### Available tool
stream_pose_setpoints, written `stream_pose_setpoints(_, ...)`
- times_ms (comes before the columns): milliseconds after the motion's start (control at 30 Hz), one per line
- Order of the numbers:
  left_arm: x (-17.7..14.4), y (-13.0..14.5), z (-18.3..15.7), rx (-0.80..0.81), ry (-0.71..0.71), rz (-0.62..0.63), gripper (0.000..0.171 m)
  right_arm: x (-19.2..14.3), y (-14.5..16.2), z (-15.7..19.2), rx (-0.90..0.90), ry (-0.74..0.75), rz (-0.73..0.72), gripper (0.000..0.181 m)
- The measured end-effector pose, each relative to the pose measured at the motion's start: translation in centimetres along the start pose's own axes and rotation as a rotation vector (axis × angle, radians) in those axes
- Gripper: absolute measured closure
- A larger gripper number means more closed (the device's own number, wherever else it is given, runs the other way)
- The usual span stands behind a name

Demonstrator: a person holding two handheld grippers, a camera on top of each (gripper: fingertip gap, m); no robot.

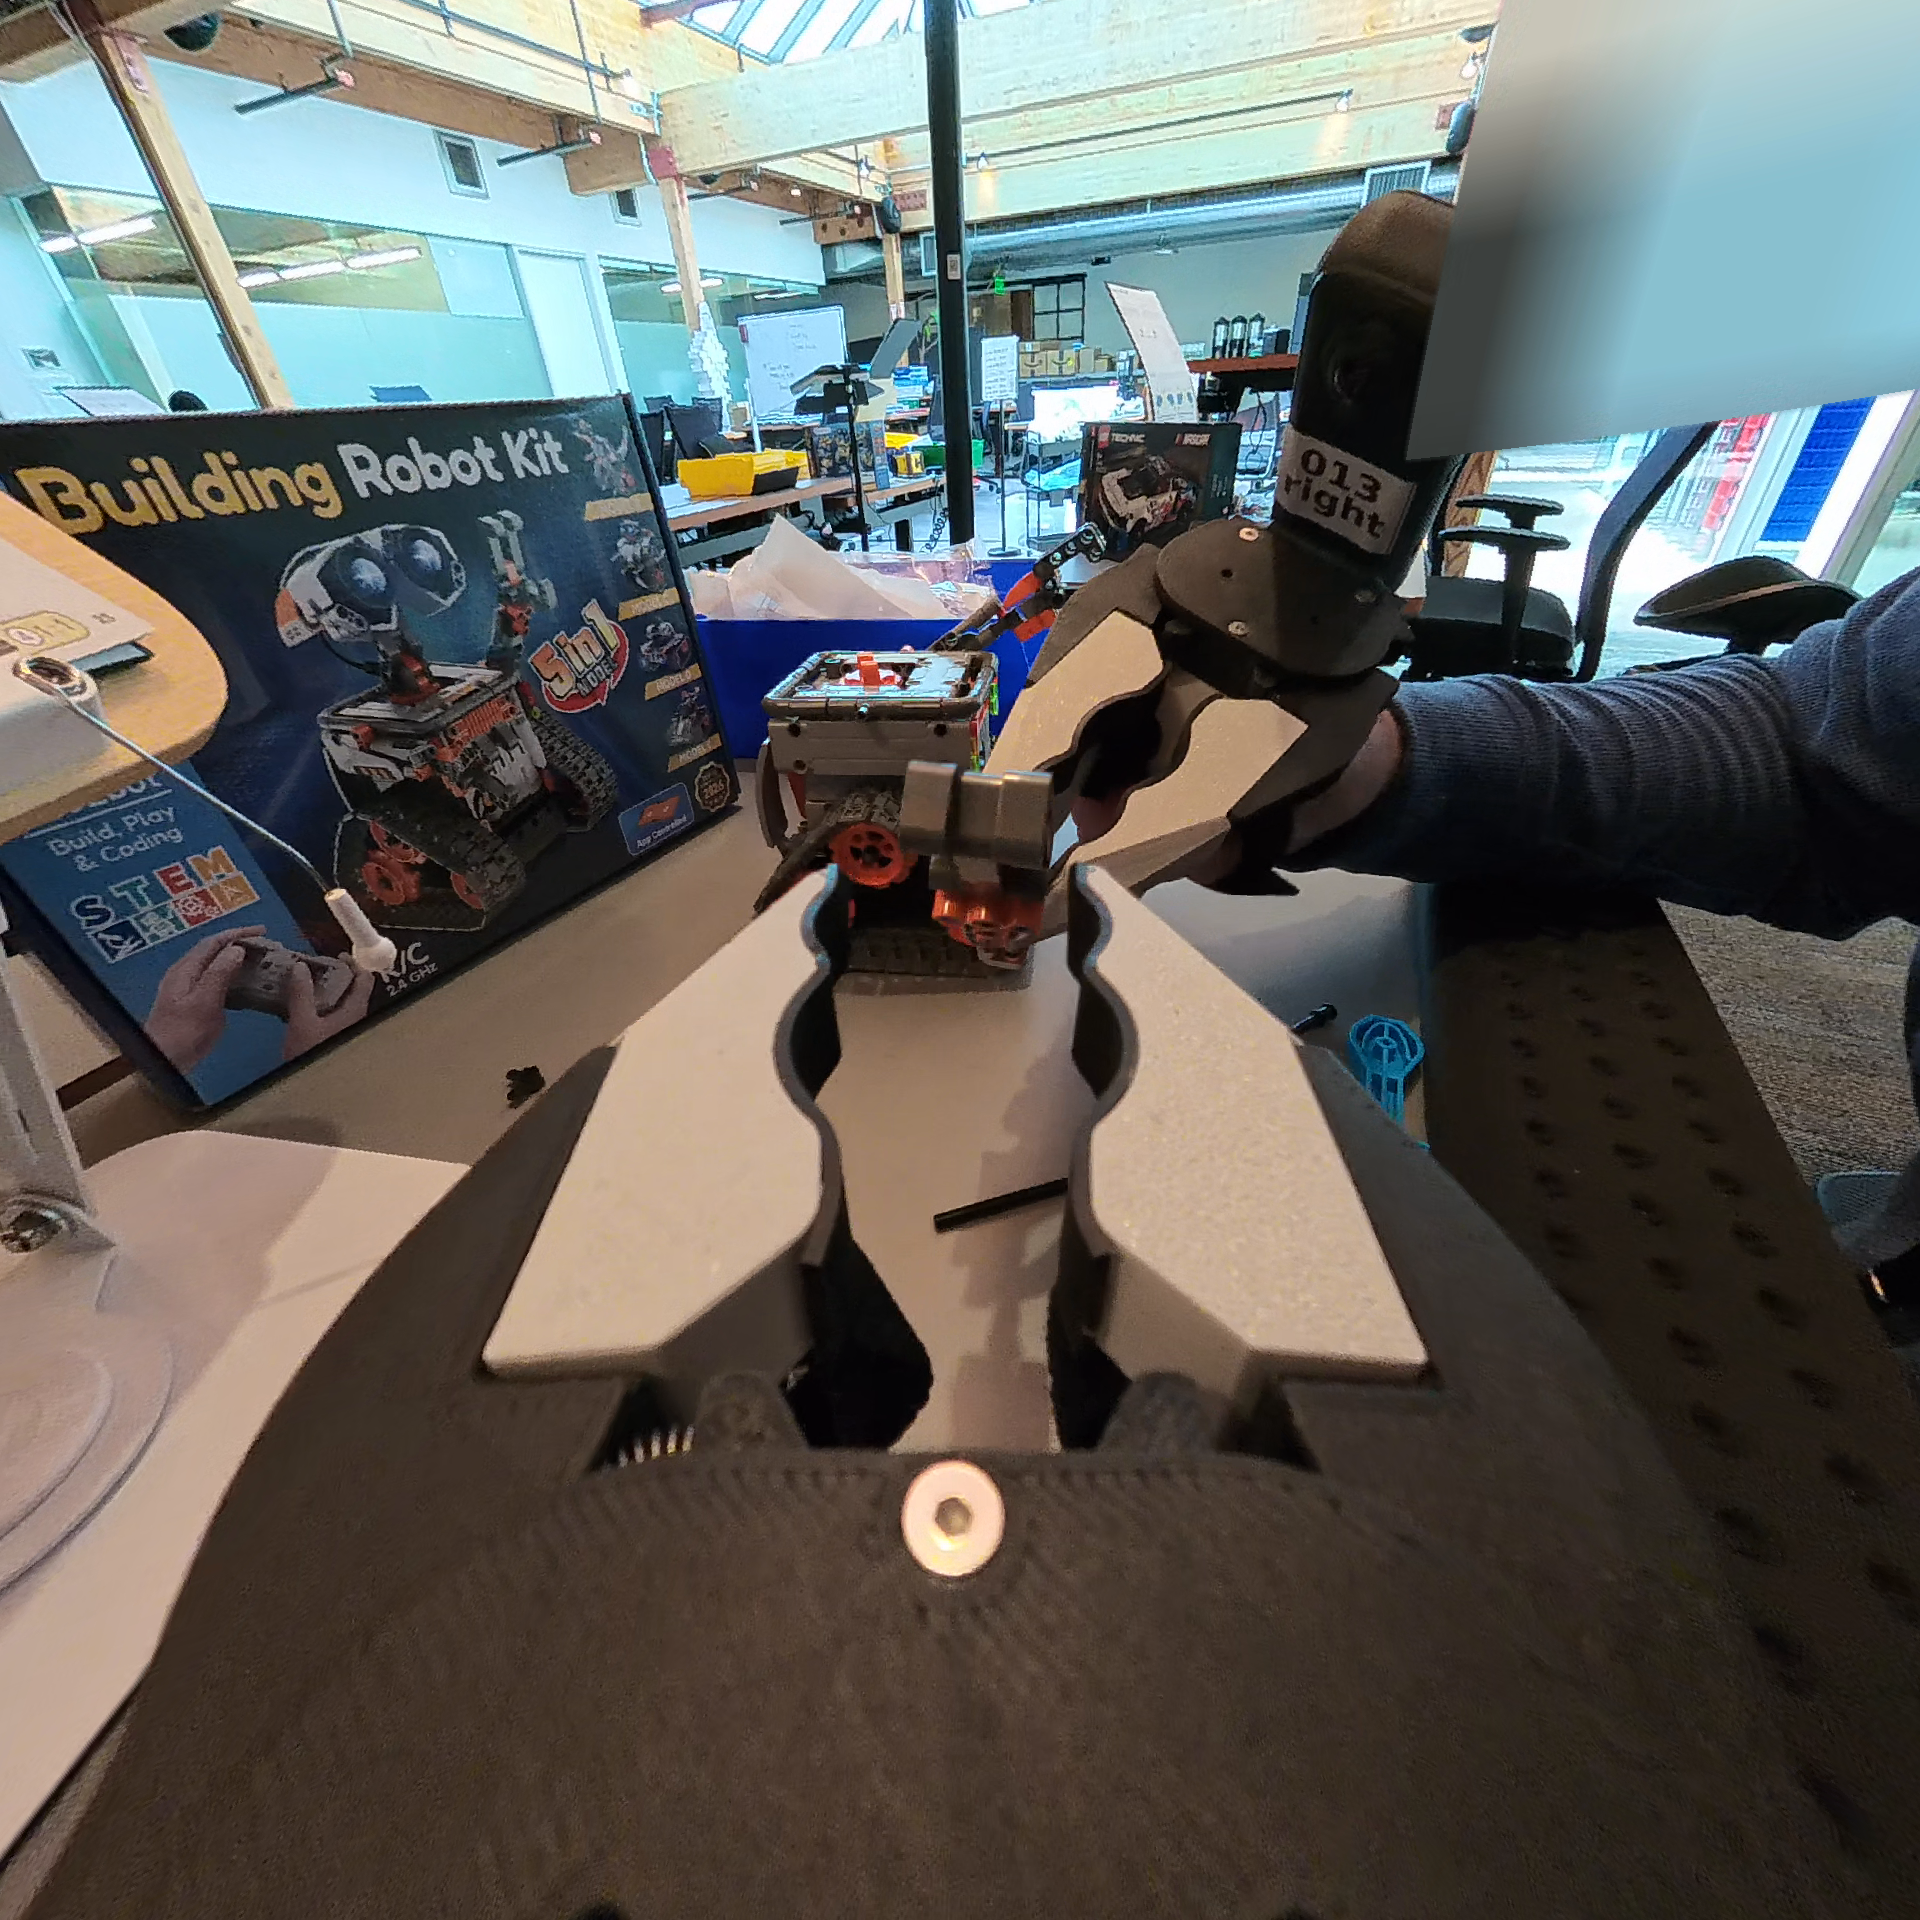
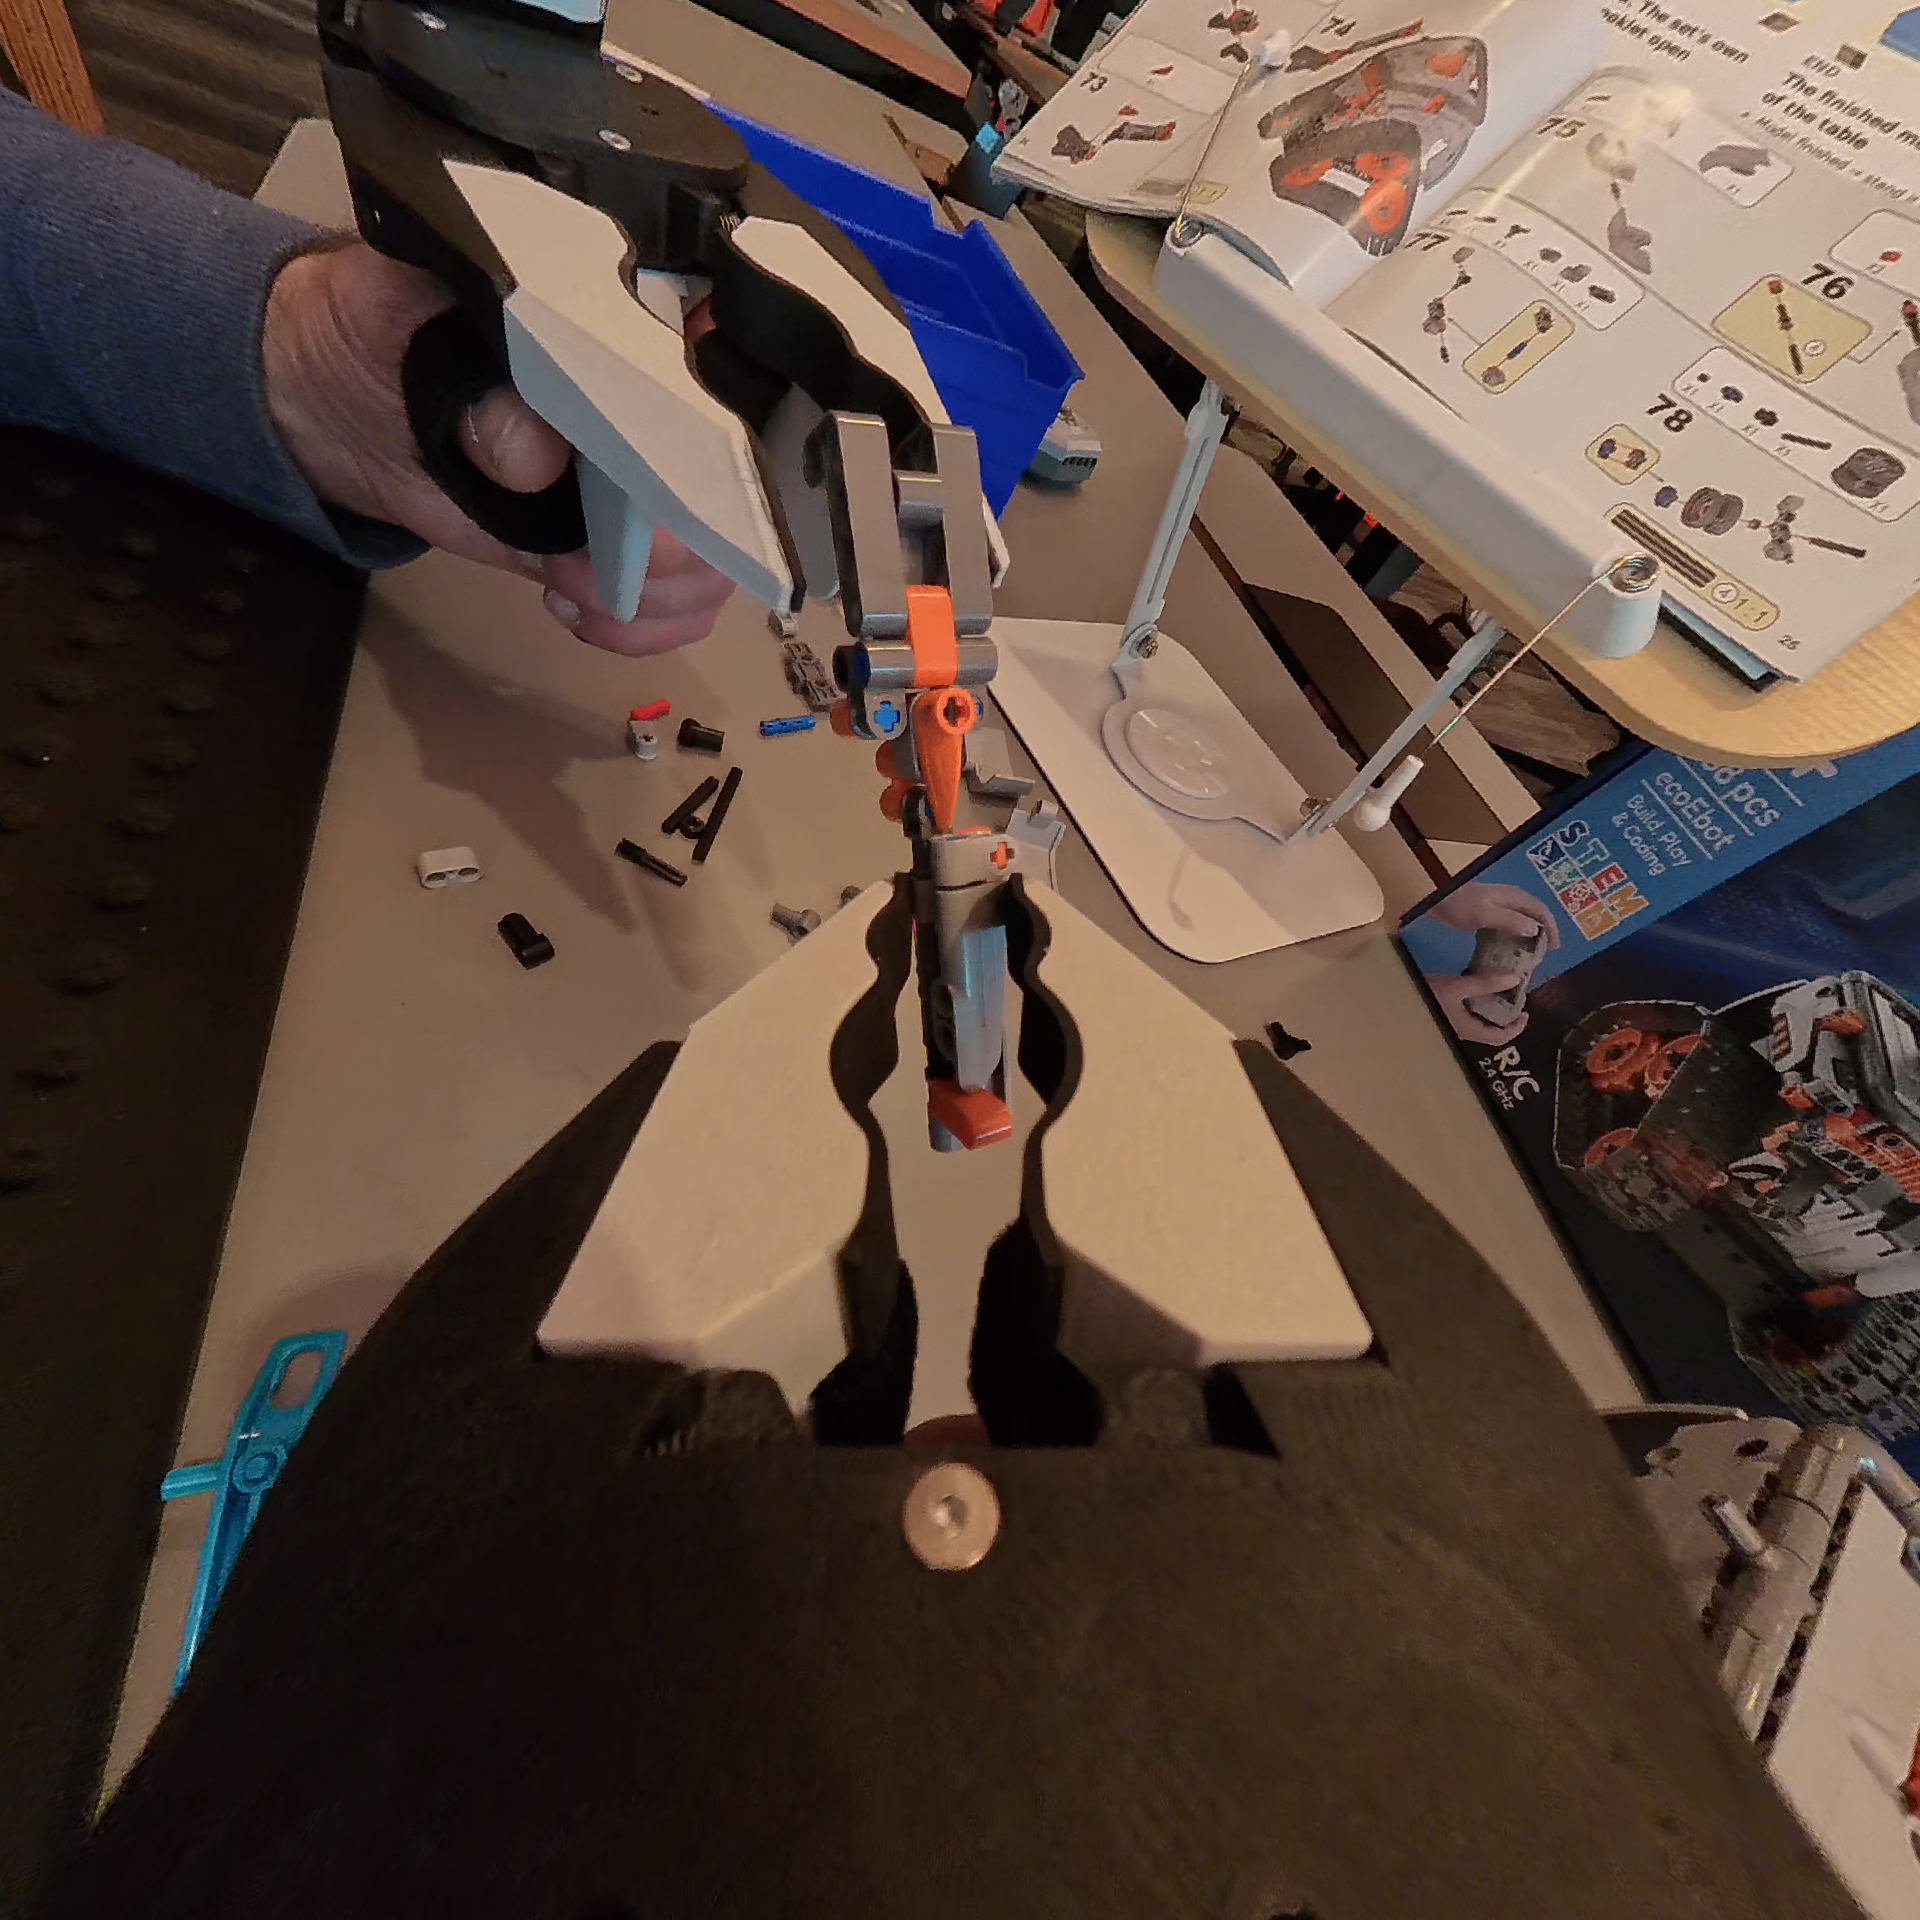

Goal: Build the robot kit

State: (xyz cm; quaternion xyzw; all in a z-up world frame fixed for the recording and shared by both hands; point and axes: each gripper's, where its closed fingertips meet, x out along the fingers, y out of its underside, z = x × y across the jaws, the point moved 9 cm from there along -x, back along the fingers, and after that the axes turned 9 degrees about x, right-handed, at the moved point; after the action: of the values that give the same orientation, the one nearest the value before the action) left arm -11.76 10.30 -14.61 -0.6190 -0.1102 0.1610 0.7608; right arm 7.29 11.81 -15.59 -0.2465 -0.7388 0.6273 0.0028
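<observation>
A slim grey and orange brick arm assembly (image 2: 940,790) is held in the air between both grippers. My right gripper (image 2: 956,906) is shut on its lower grey end, which has an orange tip. My left gripper (image 2: 888,571), in a person's hand, is closed on the grey forked top end (image 2: 894,509). In the left wrist view my left gripper (image 1: 951,894) has the grey fork (image 1: 977,821) just past its tips, and the right gripper (image 1: 1039,836) comes in from the upper right. A grey, black and orange brick robot body (image 1: 873,727) stands on the table just behind.
The kit's blue box (image 1: 312,675) stands to the left. An open instruction booklet (image 2: 1558,312) rests on a white stand. There are also a blue bin (image 2: 966,291), loose small parts (image 2: 686,810), a black axle (image 1: 997,1205), a teal tool (image 2: 249,1455) and a black mat (image 2: 156,831). My right fingertips sit around 5 cm from my left ones.
</observation>
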Motion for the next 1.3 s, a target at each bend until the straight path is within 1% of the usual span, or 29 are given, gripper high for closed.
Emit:
stream_pose_setpoints(533,0.17,0.34,0.05,0.004,-0.004,0.024,0.134,0.04,-0.07,-0.05,0.031,-0.018,-0.023,0.166)
stream_pose_setpoints(1067,0.46,0.67,-0.06,0.013,0.005,0.041,0.135,-0.03,-0.06,-0.14,0.007,-0.004,-0.017,0.166)
stream_pose_setpoints(1200,0.44,0.60,-0.03,0.008,0.004,0.030,0.134,0.05,-0.11,0.02,-0.051,0.038,-0.002,0.166)
stream_pose_setpoints(1300,0.35,0.42,-0.05,0.002,0.006,0.014,0.131,0.04,-0.19,0.20,-0.183,0.137,0.021,0.166)
